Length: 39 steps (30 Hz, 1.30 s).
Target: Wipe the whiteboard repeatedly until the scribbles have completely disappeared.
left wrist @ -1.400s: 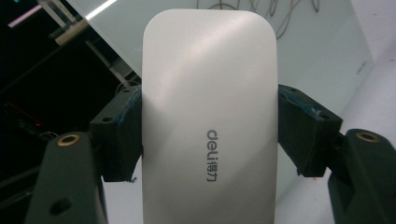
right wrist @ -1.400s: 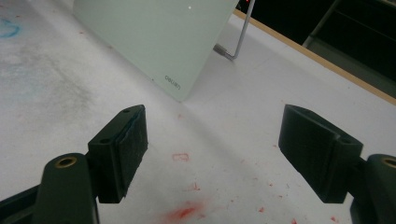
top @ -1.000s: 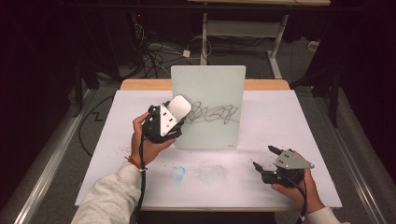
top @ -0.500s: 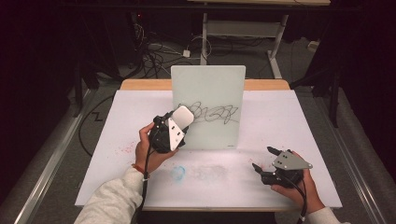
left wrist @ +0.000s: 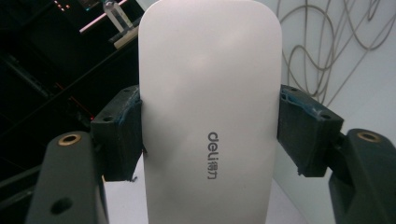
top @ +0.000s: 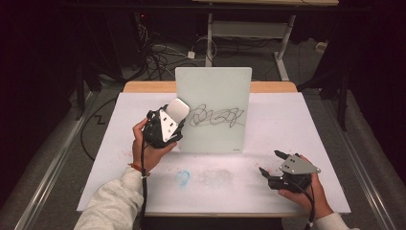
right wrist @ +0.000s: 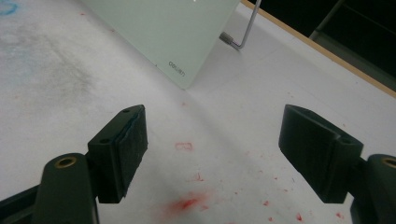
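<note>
Clamping a white eraser (left wrist: 210, 112) by its two long edges, the left hand-held gripper (top: 165, 125) holds it raised off the desk (top: 306, 124), right at the left edge of the upright glass writing board (top: 213, 96) and just beside the start of the dark scribble (top: 216, 116) drawn across the board's middle. In the left gripper view the black pads (left wrist: 122, 135) bite only a short band of the eraser's smooth sides, well below its rounded tip, with the "deli" print between them, so the hold looks narrow for a slick casing. My guess is that wiping the scribble is the job in hand, and the chief risk is the eraser twisting or sliding out between the pads if it is pressed hard or dragged sideways. A second risk is the board itself: it stands on a thin wire prop (right wrist: 243, 32) behind, and a firm push from the front could tip or shift it. The right hand-held gripper (top: 275, 165) rests low on the desk near the front right, its jaws wide apart and empty over red smudges (right wrist: 187, 203), well clear of the board and not bracing it.
</note>
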Motion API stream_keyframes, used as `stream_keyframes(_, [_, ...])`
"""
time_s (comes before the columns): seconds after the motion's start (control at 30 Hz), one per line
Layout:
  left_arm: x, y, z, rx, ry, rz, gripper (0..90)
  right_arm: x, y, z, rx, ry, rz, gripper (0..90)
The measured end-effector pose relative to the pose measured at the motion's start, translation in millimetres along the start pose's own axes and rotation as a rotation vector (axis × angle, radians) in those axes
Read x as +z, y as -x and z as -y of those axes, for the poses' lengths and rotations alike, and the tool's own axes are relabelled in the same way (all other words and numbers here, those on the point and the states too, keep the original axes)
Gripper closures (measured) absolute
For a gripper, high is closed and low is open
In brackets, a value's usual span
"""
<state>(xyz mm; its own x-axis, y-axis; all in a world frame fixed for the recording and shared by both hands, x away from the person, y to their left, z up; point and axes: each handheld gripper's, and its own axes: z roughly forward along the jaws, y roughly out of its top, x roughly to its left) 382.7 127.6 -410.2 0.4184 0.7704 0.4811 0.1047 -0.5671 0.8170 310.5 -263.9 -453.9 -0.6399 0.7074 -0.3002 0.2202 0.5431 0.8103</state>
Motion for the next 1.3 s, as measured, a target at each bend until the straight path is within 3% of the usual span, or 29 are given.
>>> stream_keyframes(0.03, [0.7, 4.1, 0.9, 0.037, 0.002, -0.017, 29.1, 0.1, -0.2, -0.1, 0.002, -0.001, 0.0, 24.3])
stream_keyframes(0.1, [0.7, 10.2, 2.4, 0.054, -0.009, -0.018, 29.1, 0.1, 0.0, 0.1, -0.003, -0.003, 0.0, 24.3])
stream_keyframes(0.13, [2.3, 23.1, 6.6, 0.078, -0.015, -0.039, 29.1, -0.1, -0.2, 0.1, -0.002, -0.004, -0.002, 24.3])
stream_keyframes(0.17, [2.3, 23.1, 6.6, 0.078, -0.015, -0.039, 29.1, -0.2, -0.6, 0.0, -0.002, -0.004, 0.0, 24.3])
stream_keyframes(0.2, [4.5, 37.5, 9.1, 0.103, -0.021, -0.051, 29.1, -0.3, -0.1, -0.2, -0.014, -0.002, -0.002, 24.3])
stream_keyframes(0.27, [6.8, 51.2, 8.2, 0.15, -0.043, -0.063, 29.1, -0.7, -0.3, -0.8, -0.01, 0.003, 0.001, 24.3])
stream_keyframes(0.33, [8.7, 60.6, 7.1, 0.155, -0.049, -0.019, 29.1, -1.4, -0.6, -1.2, -0.01, 0.005, 0.001, 24.3])
stream_keyframes(0.43, [10.6, 66.2, 3.0, 0.185, -0.062, -0.008, 29.1, -2.4, -1.0, -1.3, -0.012, 0.004, 0.003, 24.3])
stream_keyframes(0.5, [10.7, 58.2, -0.2, 0.148, -0.051, 0.029, 29.1, -2.7, 0.0, -1.2, -0.016, 0.008, 0.005, 24.3])
stream_keyframes(0.57, [10.5, 53.7, -2.9, 0.137, -0.049, 0.022, 29.1, -2.9, 0.4, -1.0, -0.015, 0.008, 0.005, 24.3])
stream_keyframes(0.6, [9.5, 42.1, -10.0, 0.111, -0.026, -0.021, 29.1, -3.1, 1.0, -0.7, -0.013, 0.006, 0.009, 24.3])
stream_keyframes(0.63, [9.5, 42.1, -10.0, 0.111, -0.026, -0.021, 29.1, -3.1, 1.3, -0.5, -0.013, 0.006, 0.009, 24.3])
stream_keyframes(0.67, [8.0, 26.6, -17.8, 0.045, 0.0, -0.024, 29.1, -3.0, 1.7, -0.4, -0.013, 0.006, 0.006, 24.3])
stream_keyframes(0.7, [7.2, 20.7, -21.2, 0.023, 0.009, -0.048, 29.1, -3.0, 1.6, -0.3, -0.007, 0.005, 0.008, 24.3])
stream_keyframes(0.73, [7.0, 15.8, -24.2, 0.008, 0.011, -0.07, 29.1, -2.8, 1.6, -0.3, -0.005, 0.005, 0.006, 24.3])
stream_keyframes(0.83, [7.8, 13.1, -26.0, -0.032, 0.025, -0.065, 29.1, -2.1, 0.3, -0.7, -0.007, 0.003, 0.001, 24.3])
stream_keyframes(0.9, [9.5, 22.8, -23.3, 0.03, 0.012, -0.074, 29.1, -1.8, -0.4, -0.7, -0.01, 0.001, 0.0, 24.3])
stream_keyframes(1.1, [15.2, 61.9, -4.9, 0.151, -0.022, -0.049, 29.0, -2.4, -0.6, -0.7, -0.008, 0.001, -0.002, 24.3])
stream_keyframes(1.23, [19.1, 79.6, -1.2, 0.198, -0.047, -0.016, 29.0, -1.8, -0.9, -1.0, -0.014, 0.004, -0.007, 24.3])
stream_keyframes(1.3, [21.3, 77.8, -2.4, 0.189, -0.052, 0.009, 28.5, -1.8, -1.6, -1.0, -0.015, 0.003, -0.007, 24.3])
